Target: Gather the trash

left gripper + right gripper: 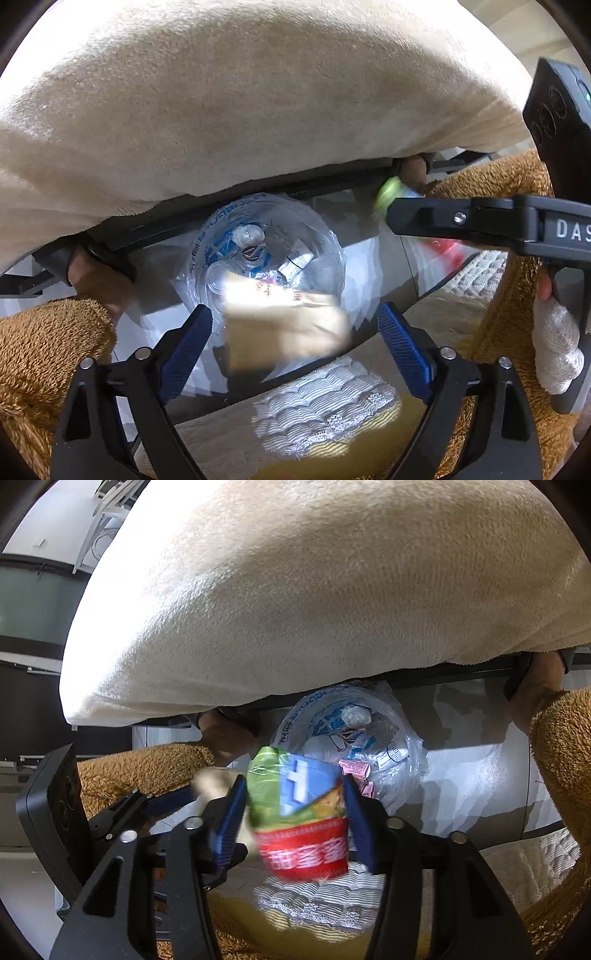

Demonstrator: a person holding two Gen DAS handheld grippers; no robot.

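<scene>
Crinkled clear plastic forms the trash bag (269, 236), its mouth spread round and facing us, with printed blue lettering on the film and wrappers, a white wad and a pink slip already lying inside. Item one, left gripper (291, 328): blue ribbed pads stand wide apart, and a tan cardboard piece (284, 325), flat, stiff and motion-blurred, lies between them over the bag's mouth; we cannot tell whether the pads touch it, so we judge it released or nearly so. Item two, right gripper (295, 812): clenched on a glossy snack packet (299, 812), green above, blue in the middle, red with white characters below, soft foil film that creases under the pads. The packet hangs just before the bag (351, 738), short of its opening. For the step in hand, we judge it best to carry the packet fully over the rim before we open, since light film will drift and the thin bag wall may fold shut; we would also keep the two grippers from crossing, as they are near each other. Surroundings: cream plush fabric (314, 590) fills the upper view, brown fleece sleeves (44, 350) flank the bag, and a white quilted mattress (321, 410) with yellow trim lies below.
</scene>
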